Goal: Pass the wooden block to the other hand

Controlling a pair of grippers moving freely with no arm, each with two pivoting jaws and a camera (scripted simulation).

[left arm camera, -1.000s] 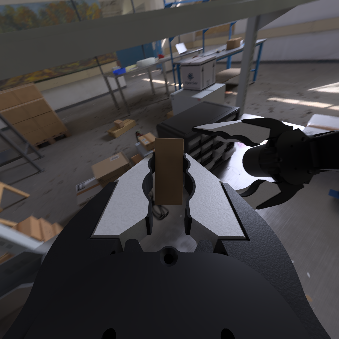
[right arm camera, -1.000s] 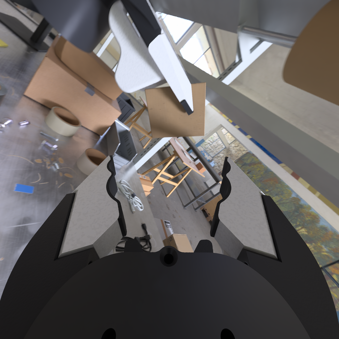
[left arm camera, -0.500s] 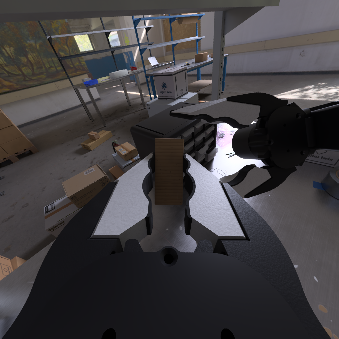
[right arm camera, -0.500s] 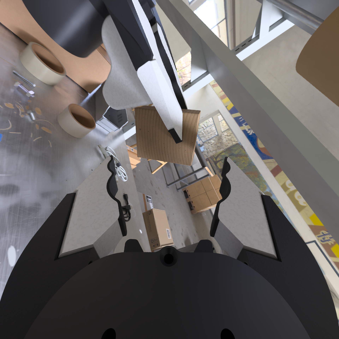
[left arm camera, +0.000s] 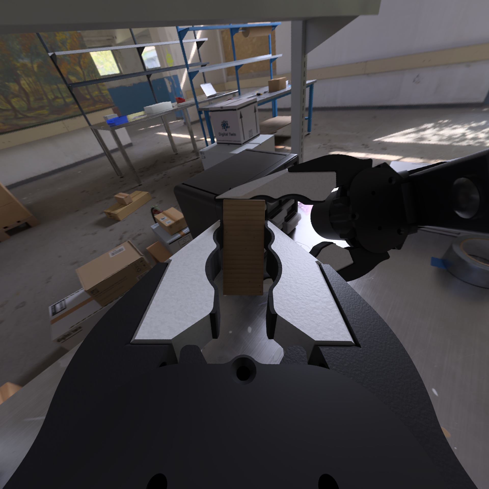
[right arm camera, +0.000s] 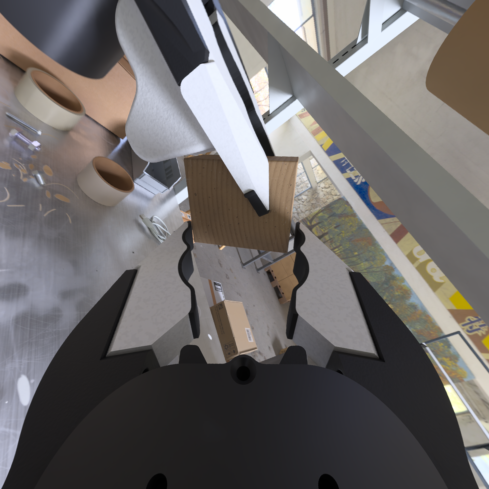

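Holding the wooden block (left arm camera: 243, 248) up off the bench (left arm camera: 397, 330), the left gripper (left arm camera: 243, 232) has its fingers (left arm camera: 185, 285) pinching the block's two broad faces, with the far end of the block sticking out past the fingertips. That free end is what the handover depends on.

The right gripper (right arm camera: 243, 227) comes in from the side with its fingers (right arm camera: 156, 288) spread wide. In the right wrist view the block (right arm camera: 225, 211) sits right at the mouth of those fingers, its near edge just about level with the tips, one tip on either side of it. I can't tell for sure if either tip is touching the wood yet; it looks like there's a sliver of room on both sides. From the left wrist view, one finger of the right gripper (left arm camera: 277, 225) sits just beyond the block's top end and the other shows lower down on the right.

So I'd call this the lining-up part of the pass, not the actual transfer yet. Next move, as I read it: slide the right gripper a bit further over the exposed end so it gets a decent bite, squeeze, and only then let the left one go. Releasing early would drop the block onto the bench, down by the tape rolls (right arm camera: 105, 180).
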